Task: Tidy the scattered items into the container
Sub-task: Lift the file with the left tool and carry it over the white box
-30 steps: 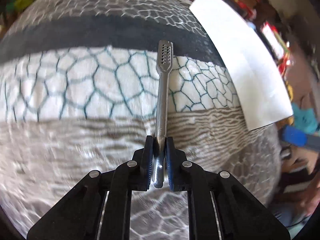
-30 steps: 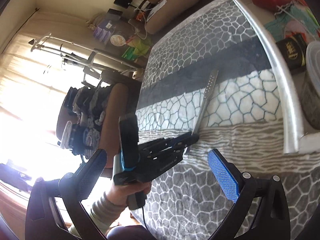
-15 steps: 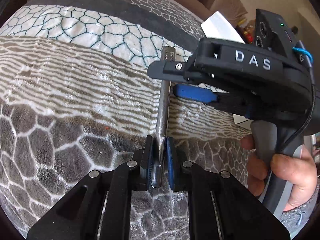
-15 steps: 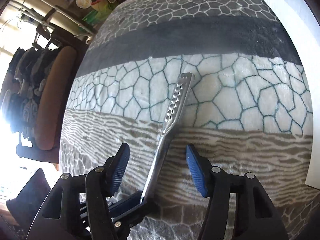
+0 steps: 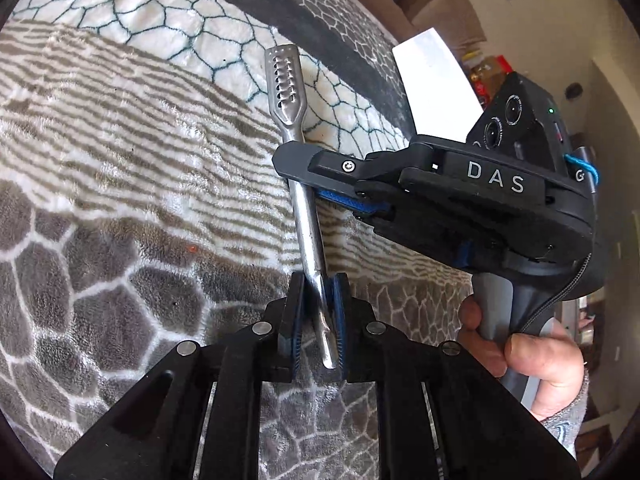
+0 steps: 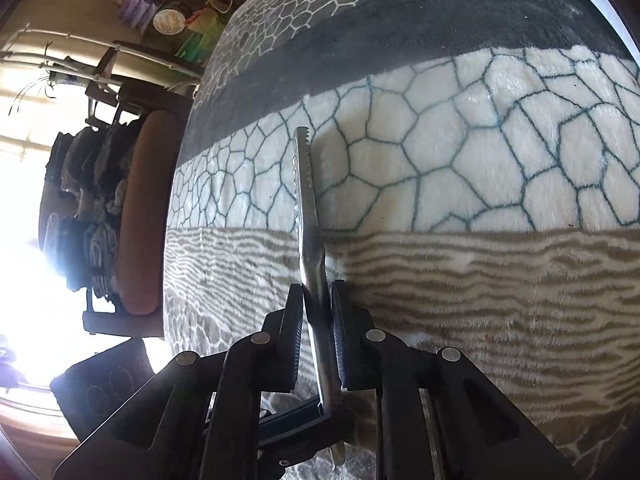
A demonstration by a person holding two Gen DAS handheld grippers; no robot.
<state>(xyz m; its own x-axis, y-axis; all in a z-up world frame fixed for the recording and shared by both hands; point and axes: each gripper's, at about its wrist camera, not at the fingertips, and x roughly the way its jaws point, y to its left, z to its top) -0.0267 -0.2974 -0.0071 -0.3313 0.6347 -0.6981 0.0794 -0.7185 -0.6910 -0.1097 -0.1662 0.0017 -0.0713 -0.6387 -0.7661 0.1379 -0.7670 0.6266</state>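
Both the left gripper (image 5: 318, 320) and right gripper (image 6: 318, 332) are clamped on one metal utensil (image 5: 302, 200); pulling apart could twist or drop it.

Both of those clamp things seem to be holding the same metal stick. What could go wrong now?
1. Both the left gripper and right gripper are shut on the thin silver metal tool with a perforated flat end; pulling apart could twist or drop it.
2. The smooth handle may slip.
3. The white container sits off to the side.
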